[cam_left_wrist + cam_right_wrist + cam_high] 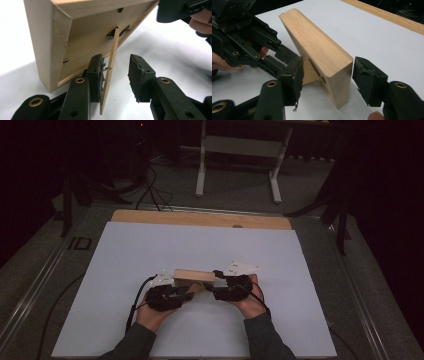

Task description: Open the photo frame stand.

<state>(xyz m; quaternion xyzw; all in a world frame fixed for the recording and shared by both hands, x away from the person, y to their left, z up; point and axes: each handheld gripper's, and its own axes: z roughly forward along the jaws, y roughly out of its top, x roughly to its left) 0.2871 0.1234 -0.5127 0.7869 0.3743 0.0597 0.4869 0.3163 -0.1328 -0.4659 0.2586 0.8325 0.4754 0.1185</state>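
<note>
A pale wooden frame [194,275] with visible grain stands on a white sheet [150,250].

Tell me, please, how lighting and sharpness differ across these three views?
High view: dim, surroundings nearly black, wooden frame small and soft. Left gripper view: bright white table, the frame's prop sharp, near jaws softer. Right gripper view: evenly lit, frame grain crisp.

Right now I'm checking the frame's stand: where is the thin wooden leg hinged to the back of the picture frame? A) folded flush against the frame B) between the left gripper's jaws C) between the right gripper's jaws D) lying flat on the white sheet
B: in the left gripper view the thin wooden leg stands out from the back of the picture frame, between the jaws of the left gripper, against one pad.
</note>
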